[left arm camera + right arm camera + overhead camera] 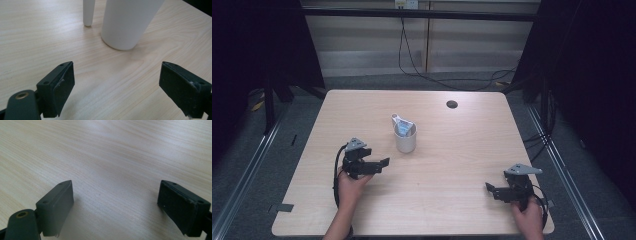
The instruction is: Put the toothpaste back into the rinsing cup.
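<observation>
Pale wooden table [462,165], grey floor [257,165], dark surroundings

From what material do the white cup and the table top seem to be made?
The white cup looks like matte plastic or glazed ceramic: a smooth, even white wall with a soft sheen and no seam in sight. The pictures leave open which one it is. The table top looks like pale wood laminate or veneer: fine parallel grain lines, a flat surface, and a dull reflection of the light.

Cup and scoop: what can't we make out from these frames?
- Cup contents: high view, too small; something bluish inside, unidentifiable.
- Cup top: left gripper view, cut by the upper edge.
- Scoop head: left gripper view, cut by the same edge; only its handle shows.
</observation>
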The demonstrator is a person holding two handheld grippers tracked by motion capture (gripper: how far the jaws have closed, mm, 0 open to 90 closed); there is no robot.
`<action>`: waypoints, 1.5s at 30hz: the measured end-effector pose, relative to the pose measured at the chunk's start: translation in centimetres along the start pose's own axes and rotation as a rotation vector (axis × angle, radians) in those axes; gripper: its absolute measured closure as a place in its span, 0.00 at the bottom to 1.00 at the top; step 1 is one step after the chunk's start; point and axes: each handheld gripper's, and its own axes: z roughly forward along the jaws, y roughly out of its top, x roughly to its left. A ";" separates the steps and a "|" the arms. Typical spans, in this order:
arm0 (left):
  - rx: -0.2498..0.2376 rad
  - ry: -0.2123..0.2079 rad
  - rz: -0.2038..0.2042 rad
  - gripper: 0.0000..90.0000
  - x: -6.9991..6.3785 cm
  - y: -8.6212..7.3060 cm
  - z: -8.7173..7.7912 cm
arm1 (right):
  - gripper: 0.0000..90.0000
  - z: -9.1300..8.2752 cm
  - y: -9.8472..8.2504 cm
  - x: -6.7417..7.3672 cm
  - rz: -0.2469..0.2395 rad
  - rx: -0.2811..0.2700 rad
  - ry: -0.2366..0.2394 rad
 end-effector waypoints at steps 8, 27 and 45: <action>0.020 0.018 0.001 0.15 0.6 -1.2 -0.3 | 0.14 0.0 0.0 0.0 0.000 0.000 0.000; 0.081 0.072 0.031 0.14 1.7 -3.4 -1.7 | 0.14 0.0 0.0 0.0 0.000 0.000 0.000; 0.153 0.116 0.138 0.10 0.8 -3.6 -1.5 | 0.14 0.0 0.0 0.0 0.000 0.000 0.001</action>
